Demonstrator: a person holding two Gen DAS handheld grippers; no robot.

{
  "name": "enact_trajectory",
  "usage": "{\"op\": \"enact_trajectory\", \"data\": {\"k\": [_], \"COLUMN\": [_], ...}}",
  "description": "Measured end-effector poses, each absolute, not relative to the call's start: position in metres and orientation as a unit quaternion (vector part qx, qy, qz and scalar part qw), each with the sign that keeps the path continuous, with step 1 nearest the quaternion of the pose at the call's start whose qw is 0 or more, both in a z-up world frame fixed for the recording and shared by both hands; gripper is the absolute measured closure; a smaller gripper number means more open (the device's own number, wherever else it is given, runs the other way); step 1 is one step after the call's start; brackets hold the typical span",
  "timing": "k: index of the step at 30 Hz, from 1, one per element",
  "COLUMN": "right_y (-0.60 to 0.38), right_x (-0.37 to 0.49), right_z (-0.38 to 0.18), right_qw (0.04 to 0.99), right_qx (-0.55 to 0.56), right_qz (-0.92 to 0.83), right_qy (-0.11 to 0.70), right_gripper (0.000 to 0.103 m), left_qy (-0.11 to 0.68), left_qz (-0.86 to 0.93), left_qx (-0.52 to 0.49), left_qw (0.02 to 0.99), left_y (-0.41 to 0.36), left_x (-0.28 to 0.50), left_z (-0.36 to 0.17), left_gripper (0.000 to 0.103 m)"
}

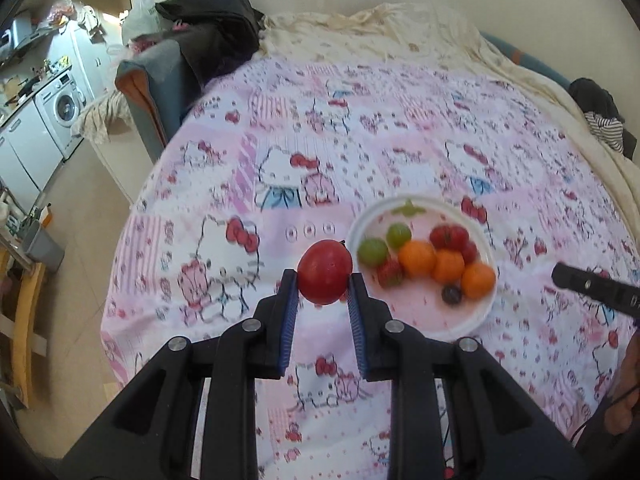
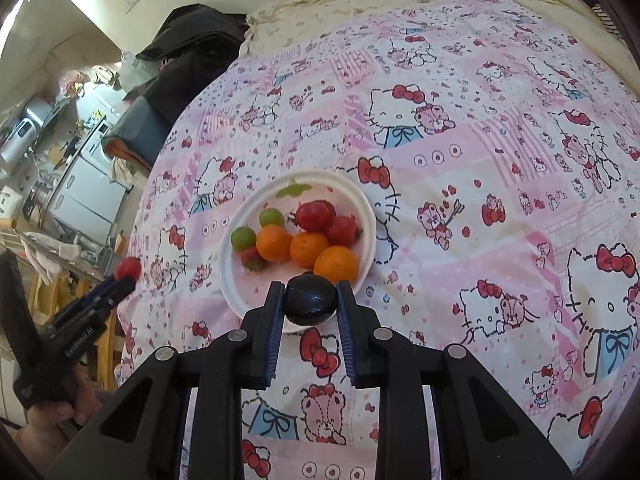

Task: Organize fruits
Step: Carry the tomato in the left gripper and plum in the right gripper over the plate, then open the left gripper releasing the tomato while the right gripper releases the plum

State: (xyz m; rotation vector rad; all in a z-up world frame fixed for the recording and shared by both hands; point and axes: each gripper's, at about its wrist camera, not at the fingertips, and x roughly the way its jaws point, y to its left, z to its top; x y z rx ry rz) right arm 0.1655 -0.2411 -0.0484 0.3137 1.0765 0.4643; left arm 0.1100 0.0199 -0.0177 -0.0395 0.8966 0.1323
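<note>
Both grippers hold fruit above the bed.

The left gripper (image 1: 324, 280) pinches a round red tomato (image 1: 325, 271), the white plastic plate (image 1: 472, 320) of fruit lying just right of it; the right gripper (image 2: 310, 300) clamps a dark purple round plum (image 2: 310, 305) over that plate's near rim.

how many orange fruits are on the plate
3. On the white plate: one orange left, one in the middle, one nearest the right gripper. More could hide beneath.
</note>
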Motion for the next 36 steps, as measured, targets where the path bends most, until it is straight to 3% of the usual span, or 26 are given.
{"op": "enact_trajectory", "data": {"k": [10, 25, 36], "right_y": [-0.226, -0.199, -0.206], "right_x": [0.179, 0.192, 0.203], "right_z": [-0.058, -0.111, -0.126], "right_qw": [0.819, 0.774, 0.743], "right_qx": [0.156, 0.143, 0.219], "right_qz": [0.232, 0.240, 0.248], "right_qy": [0.501, 0.568, 0.582], "right_gripper": [0.076, 0.076, 0.073], "left_qy": [0.437, 0.512, 0.514], "left_qz": [0.032, -0.048, -0.065], "left_qx": [0.007, -0.012, -0.019], "left_qw": [0.899, 0.857, 0.855], "left_y": [0.011, -0.021, -0.027], "left_x": [0.148, 0.170, 0.171], "left_z": [-0.016, -0.082, -0.089], "left_gripper": [0.082, 0.082, 0.080]}}
